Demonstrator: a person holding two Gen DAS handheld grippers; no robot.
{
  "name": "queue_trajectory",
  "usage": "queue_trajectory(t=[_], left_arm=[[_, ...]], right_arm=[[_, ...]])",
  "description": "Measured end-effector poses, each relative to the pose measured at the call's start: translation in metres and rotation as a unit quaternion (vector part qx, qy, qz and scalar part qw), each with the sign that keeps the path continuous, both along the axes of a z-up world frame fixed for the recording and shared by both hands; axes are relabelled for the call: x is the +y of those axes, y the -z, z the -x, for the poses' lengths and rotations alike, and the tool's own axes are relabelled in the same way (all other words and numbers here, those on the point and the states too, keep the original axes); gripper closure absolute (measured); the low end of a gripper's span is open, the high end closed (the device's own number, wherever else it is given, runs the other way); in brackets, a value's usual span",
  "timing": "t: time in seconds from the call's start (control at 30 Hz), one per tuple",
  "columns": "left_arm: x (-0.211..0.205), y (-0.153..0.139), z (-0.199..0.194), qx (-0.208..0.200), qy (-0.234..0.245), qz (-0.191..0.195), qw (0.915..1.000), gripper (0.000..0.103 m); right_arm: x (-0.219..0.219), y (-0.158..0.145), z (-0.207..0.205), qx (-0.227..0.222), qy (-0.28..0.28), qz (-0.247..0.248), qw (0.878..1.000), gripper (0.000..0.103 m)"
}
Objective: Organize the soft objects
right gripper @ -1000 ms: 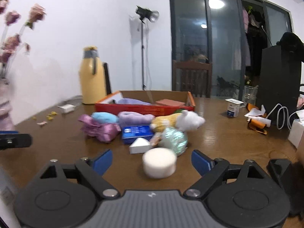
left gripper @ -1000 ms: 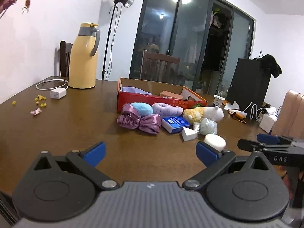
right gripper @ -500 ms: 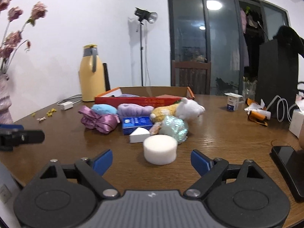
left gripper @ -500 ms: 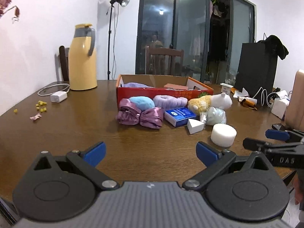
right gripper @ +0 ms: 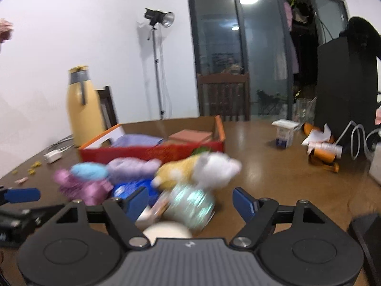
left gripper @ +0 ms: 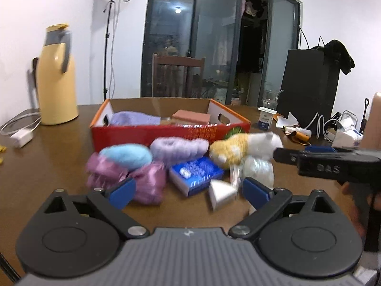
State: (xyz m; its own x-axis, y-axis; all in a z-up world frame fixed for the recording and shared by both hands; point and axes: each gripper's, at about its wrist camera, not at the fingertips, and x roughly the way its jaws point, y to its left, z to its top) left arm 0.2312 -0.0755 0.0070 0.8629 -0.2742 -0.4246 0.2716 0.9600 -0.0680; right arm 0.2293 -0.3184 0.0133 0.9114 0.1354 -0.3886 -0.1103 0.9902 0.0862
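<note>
A: Both rigs are closing in on the pile. A second ago the soft things sat well ahead on the brown wooden table (left gripper: 59, 147); now they are filling the lower middle of both views, blurred.

B: Noting the left gripper (left gripper: 188, 189) first. Its blue-padded jaws are standing wide apart, nothing pinched. The shiny pink-purple satin scrunchie (left gripper: 142, 181) is lying just ahead of its left pad, and a small white wedge-shaped sponge (left gripper: 220, 191) is sitting between the pads, untouched.

A: And the right gripper (right gripper: 190, 202)?

B: Its jaws are narrowing as it arrives. The pearly green crinkled pouch (right gripper: 190, 203) is sitting between them, but the pads are not pressing on it yet. The round white foam puff (right gripper: 166, 231), earlier well ahead, is now almost under the gripper's body.

A: So, by my reading, the first pick is being set up; nothing from the pile is going in yet. The red cardboard box (left gripper: 166, 133) is standing just behind the pile, already holding a lilac cloth and a pinkish block.

B: View differences: the left camera is catching the right tool from the side, reaching towards the yellow-and-white plush toy (left gripper: 243, 150); the right camera alone is showing the puff clearly.
</note>
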Motion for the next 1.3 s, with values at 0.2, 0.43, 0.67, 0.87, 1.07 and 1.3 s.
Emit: queue_trajectory(t=[0.2,0.43,0.67,0.87,1.07,1.3], left_arm=[[-0.016,0.000,-0.047,-0.005,0.006,0.006,1.0000,0.005],[-0.014,0.013,-0.068,0.012,0.004,0.026,0.9996,0.005],[-0.007,0.002,-0.047,-0.004,0.005,0.032,0.9995,0.005],[0.015,-0.014,-0.003,-0.022,-0.006,0.036,0.9991,0.004],[0.026,0.004,0.048,-0.012,-0.003,0.004,0.9999,0.004],[0.040,0.029,0.084,0.019,-0.024,-0.016,0.9994,0.005]], right_arm=[[-0.008,0.001,-0.074,0.024,-0.007,0.044,0.999,0.022],[-0.018,0.012,-0.101,0.047,0.000,0.016,0.999,0.052],[-0.021,-0.009,-0.080,-0.013,0.017,-0.022,1.000,0.057],[-0.017,-0.045,-0.032,-0.059,-0.018,-0.063,0.996,0.056],[0.017,-0.024,0.021,-0.013,-0.084,-0.054,0.995,0.055],[0.038,0.013,0.056,0.048,-0.116,-0.032,0.992,0.054]])
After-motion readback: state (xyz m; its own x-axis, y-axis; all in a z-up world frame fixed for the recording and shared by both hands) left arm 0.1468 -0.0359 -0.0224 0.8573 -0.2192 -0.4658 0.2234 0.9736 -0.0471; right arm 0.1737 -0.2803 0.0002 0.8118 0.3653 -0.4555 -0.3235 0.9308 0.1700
